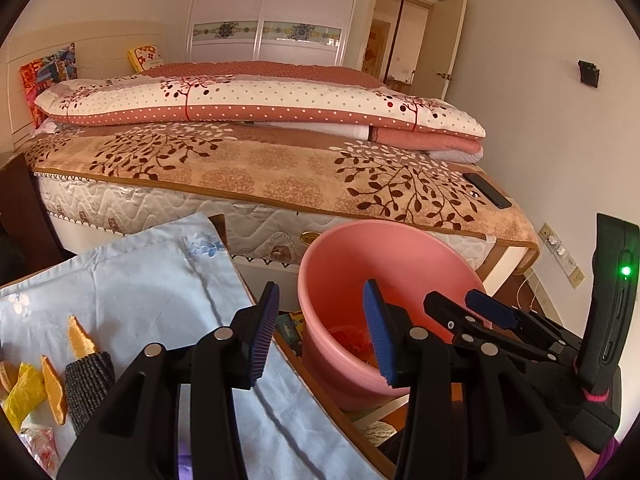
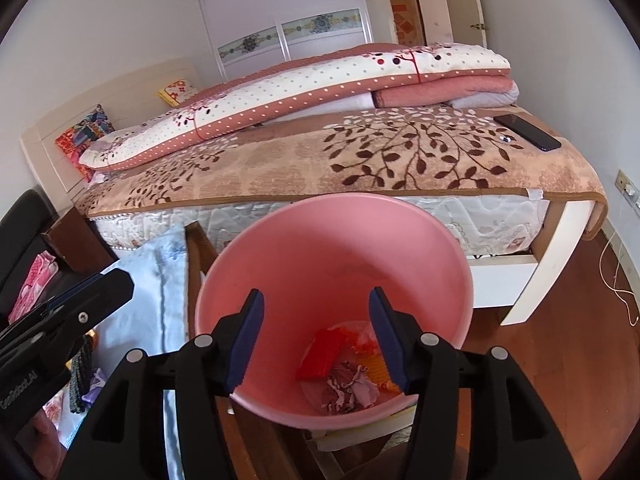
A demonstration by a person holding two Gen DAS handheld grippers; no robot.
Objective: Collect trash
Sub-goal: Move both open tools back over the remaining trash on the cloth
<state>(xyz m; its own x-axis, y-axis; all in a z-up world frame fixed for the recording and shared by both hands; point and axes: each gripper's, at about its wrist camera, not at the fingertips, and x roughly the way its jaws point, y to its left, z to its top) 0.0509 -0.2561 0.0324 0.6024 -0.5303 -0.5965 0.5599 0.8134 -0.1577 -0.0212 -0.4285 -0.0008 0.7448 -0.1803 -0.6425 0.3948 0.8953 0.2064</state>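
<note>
A pink bin stands on the floor between the table and the bed. At its bottom lie a red wrapper, a crumpled tissue and orange scraps. My right gripper hangs open over the bin's mouth with nothing between its fingers. My left gripper is open too and empty, over the gap between the bin and the table edge. Left on the light blue cloth lie orange peel pieces, a yellow wrapper and a dark grey knitted piece. The right gripper shows beside the bin.
A bed with folded quilts fills the room behind the bin. A black phone lies on its near corner. Wooden floor with a white cable is to the right. A dark cabinet stands at the left.
</note>
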